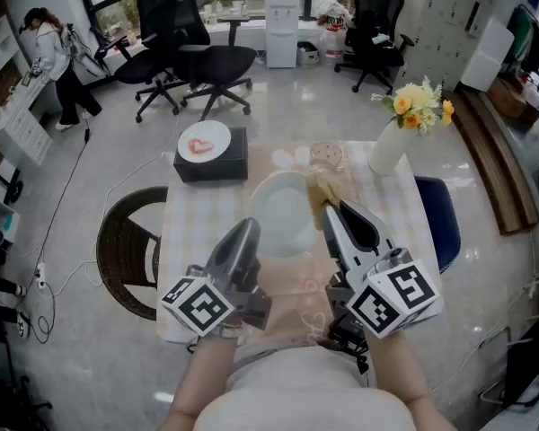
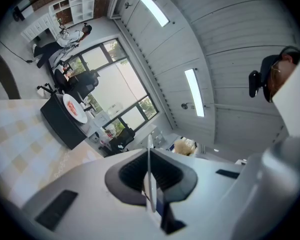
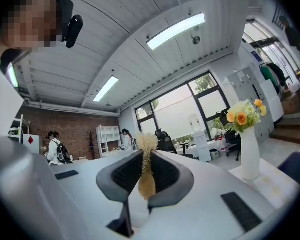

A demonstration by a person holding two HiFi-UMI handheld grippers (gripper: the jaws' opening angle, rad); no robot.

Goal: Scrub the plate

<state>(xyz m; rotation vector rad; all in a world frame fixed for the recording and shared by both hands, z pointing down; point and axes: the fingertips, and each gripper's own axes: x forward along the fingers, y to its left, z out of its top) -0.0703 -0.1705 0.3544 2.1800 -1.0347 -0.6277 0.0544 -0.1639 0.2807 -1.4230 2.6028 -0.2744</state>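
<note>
Left gripper (image 1: pixel 245 232): jaws clamped on the rim of the pale plate (image 1: pixel 283 215), over the checked table (image 1: pixel 184 268) | Right gripper (image 1: pixel 331 210): jaws shut on a tan fibre scrubber (image 1: pixel 326 187) at the plate's right rim | red-smeared plate (image 1: pixel 204 140) lies on the black box (image 1: pixel 214 165), well apart.

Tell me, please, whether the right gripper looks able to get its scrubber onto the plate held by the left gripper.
Probably yes. The right gripper, shut on the scrubber, sits just beside the plate that the left gripper grips by its edge, and nothing shows between them.
</note>
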